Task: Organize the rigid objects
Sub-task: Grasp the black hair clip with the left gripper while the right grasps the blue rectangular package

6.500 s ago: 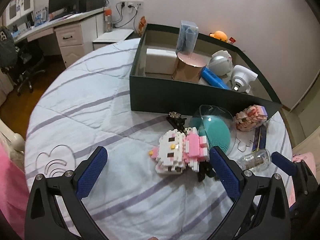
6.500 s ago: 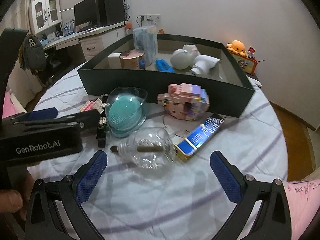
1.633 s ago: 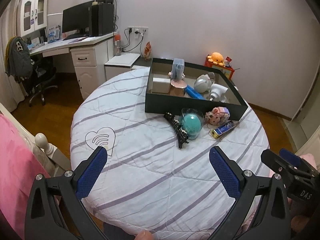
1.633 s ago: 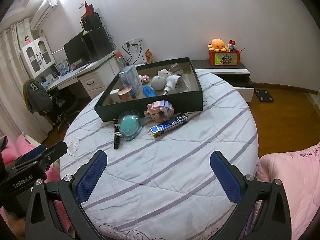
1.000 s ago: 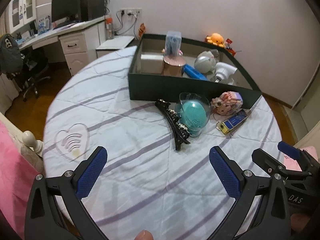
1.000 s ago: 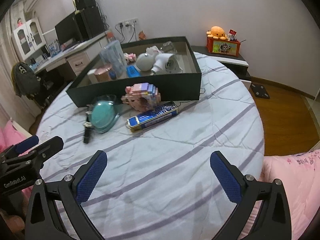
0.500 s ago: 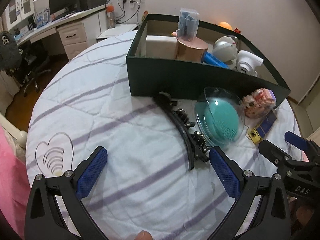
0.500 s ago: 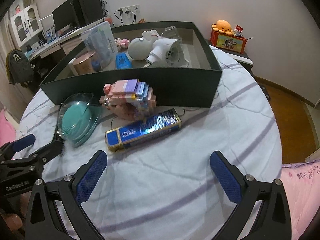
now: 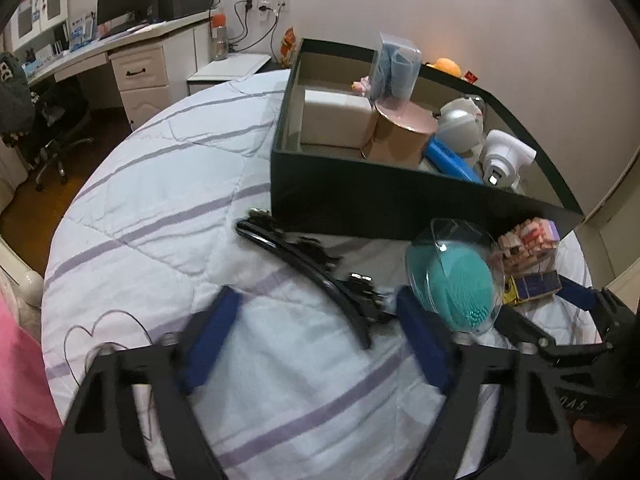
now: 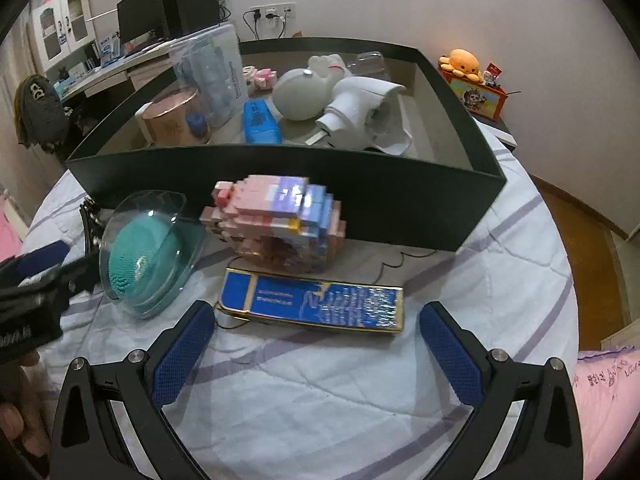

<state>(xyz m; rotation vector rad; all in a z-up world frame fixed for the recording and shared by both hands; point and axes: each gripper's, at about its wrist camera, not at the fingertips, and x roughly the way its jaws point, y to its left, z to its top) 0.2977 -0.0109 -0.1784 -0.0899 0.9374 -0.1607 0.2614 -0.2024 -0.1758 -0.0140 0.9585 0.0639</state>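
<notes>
Round bed w/ white, purple-striped quilt [image 9: 168, 184] carries a dark green open cardboard box [image 9: 400, 204] at its far edge. Curved black hair clip [image 9: 308, 268] lies just in front of the box's near wall, long axis slanting near-right to far-left. Left gripper [image 9: 320, 340] is nearest: jaws have just been closing, apart, clip's near end between them, untouched. Right gripper [image 10: 314, 344] gapes wide, empty, facing a blue-and-gold flat box [image 10: 312, 300].

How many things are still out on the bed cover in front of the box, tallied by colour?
Black: 1, hair clip
Teal: 1, brush in clear shell
Pink: 1, block figure
Blue and gold: 1, flat box
Total: 4
</notes>
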